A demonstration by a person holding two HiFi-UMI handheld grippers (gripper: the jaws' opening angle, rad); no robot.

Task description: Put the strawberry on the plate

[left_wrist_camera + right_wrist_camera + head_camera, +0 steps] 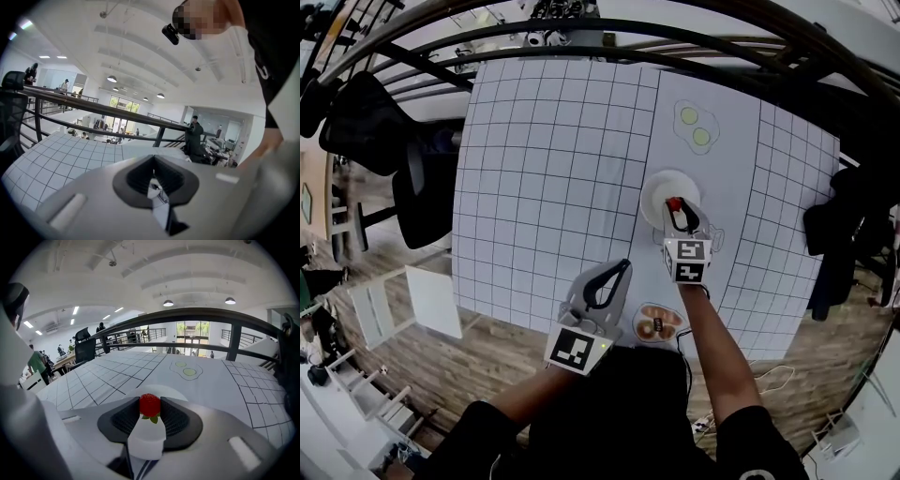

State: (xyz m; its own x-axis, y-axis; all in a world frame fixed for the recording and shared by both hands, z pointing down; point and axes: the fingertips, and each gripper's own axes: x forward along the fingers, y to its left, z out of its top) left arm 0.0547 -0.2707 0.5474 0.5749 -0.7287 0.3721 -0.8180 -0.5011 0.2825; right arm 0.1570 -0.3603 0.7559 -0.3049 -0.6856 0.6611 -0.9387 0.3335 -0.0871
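A small red strawberry (150, 405) with green leaves is pinched between the jaws of my right gripper (150, 409), which is shut on it. In the head view that gripper (678, 208) holds the strawberry (674, 203) over the near side of the white plate (661, 190). The plate (169, 392) shows just beyond the jaws in the right gripper view. My left gripper (621, 269) hangs near the table's front edge, left of the right arm, jaws shut with nothing between them. Its own view (153, 174) points up and away over the table.
A grey mat (712, 159) with a fried-egg pair (694, 127) lies beyond the plate. A small dish of round brown food (657, 323) sits at the table's near edge under my right arm. The gridded white tabletop (544, 178) spreads left; black chairs (366, 127) stand beside it.
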